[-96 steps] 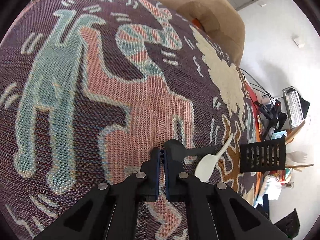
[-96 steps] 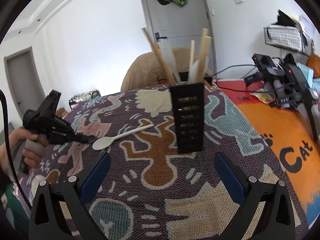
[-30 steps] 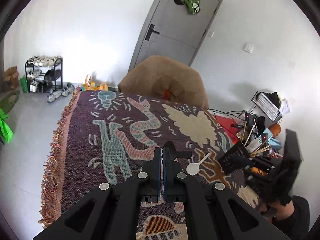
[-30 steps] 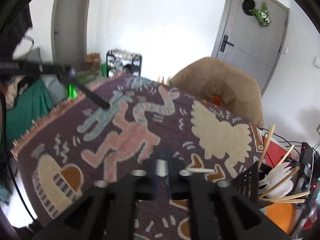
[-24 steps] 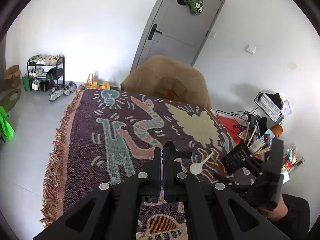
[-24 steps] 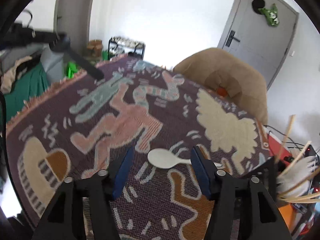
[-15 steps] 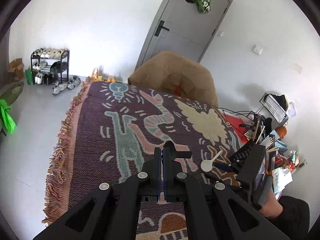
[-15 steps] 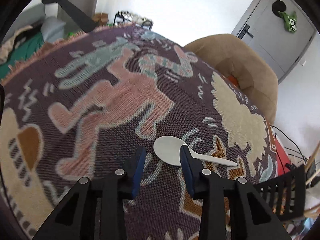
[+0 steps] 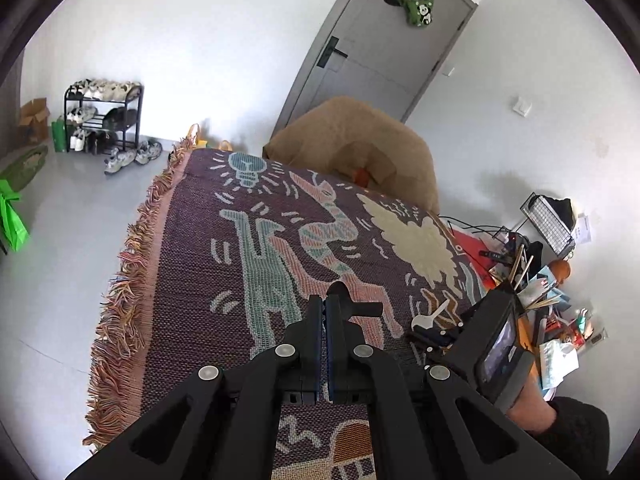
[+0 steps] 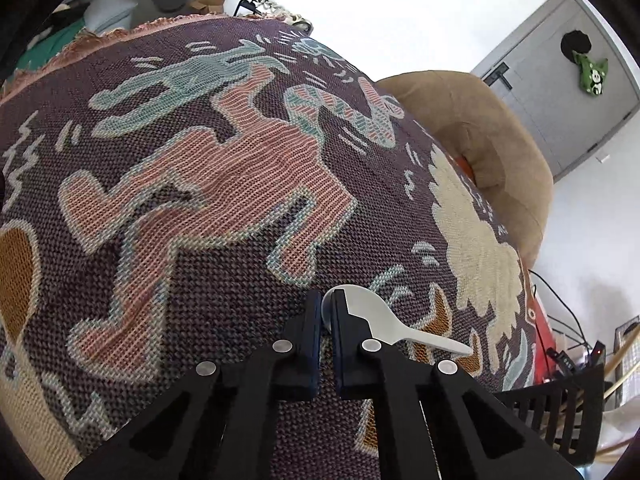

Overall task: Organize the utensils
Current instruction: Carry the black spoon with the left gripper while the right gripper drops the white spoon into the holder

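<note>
The right gripper (image 10: 326, 312) has just been closing and now pinches the rim of the white spoon (image 10: 372, 320), which lies on the blanket (image 10: 200, 184). I would lift slowly, because the grip is thin. The left gripper (image 9: 325, 312) clenches a black spoon (image 9: 352, 304). At three o'clock, the black holder (image 10: 560, 404) contains wooden sticks.

The surface (image 9: 192, 280) is covered by a purple woven blanket (image 10: 240, 280) with pink, teal and cream figures and a fringed edge. A white plastic spoon (image 10: 384, 322) lies on it, and a black slotted utensil holder (image 10: 560, 412) stands near the spoon's handle end.
</note>
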A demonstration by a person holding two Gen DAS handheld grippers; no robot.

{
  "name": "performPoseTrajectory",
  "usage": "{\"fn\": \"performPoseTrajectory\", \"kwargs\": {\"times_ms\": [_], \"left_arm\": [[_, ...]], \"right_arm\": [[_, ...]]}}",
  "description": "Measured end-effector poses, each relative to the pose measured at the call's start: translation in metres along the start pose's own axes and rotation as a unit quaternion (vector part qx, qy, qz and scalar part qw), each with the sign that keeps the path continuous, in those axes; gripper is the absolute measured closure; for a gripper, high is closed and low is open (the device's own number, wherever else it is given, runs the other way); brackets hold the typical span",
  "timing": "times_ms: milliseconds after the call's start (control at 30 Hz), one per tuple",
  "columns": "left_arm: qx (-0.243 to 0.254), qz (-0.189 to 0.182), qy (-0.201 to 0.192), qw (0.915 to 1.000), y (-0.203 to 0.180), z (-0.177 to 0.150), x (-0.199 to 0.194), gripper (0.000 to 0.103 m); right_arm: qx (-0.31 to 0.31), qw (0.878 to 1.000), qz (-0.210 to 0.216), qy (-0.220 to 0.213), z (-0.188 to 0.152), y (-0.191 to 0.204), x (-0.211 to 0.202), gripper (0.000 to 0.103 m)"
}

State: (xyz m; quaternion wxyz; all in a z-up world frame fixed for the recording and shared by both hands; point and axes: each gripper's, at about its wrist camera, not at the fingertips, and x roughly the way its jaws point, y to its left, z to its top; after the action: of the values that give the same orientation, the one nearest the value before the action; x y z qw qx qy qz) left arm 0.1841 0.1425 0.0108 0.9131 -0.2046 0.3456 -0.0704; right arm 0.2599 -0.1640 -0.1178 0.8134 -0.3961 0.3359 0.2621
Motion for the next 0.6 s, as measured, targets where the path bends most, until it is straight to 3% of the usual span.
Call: {"fn": "performPoseTrajectory", "kwargs": {"times_ms": [300,600], "left_arm": [[0.017,-0.009,-0.012,0.9997,-0.02,0.007,-0.01,0.103],[0.048,-0.018,-0.021,0.9985,-0.054,0.012,-0.018,0.103]], "right_arm": [[0.075,0.995,0.031,-0.058,-0.001,-0.038,-0.052,0.099],[0.192,0.969,0.08,-0.131,-0.015,-0.106,-0.121,0.099]]}}
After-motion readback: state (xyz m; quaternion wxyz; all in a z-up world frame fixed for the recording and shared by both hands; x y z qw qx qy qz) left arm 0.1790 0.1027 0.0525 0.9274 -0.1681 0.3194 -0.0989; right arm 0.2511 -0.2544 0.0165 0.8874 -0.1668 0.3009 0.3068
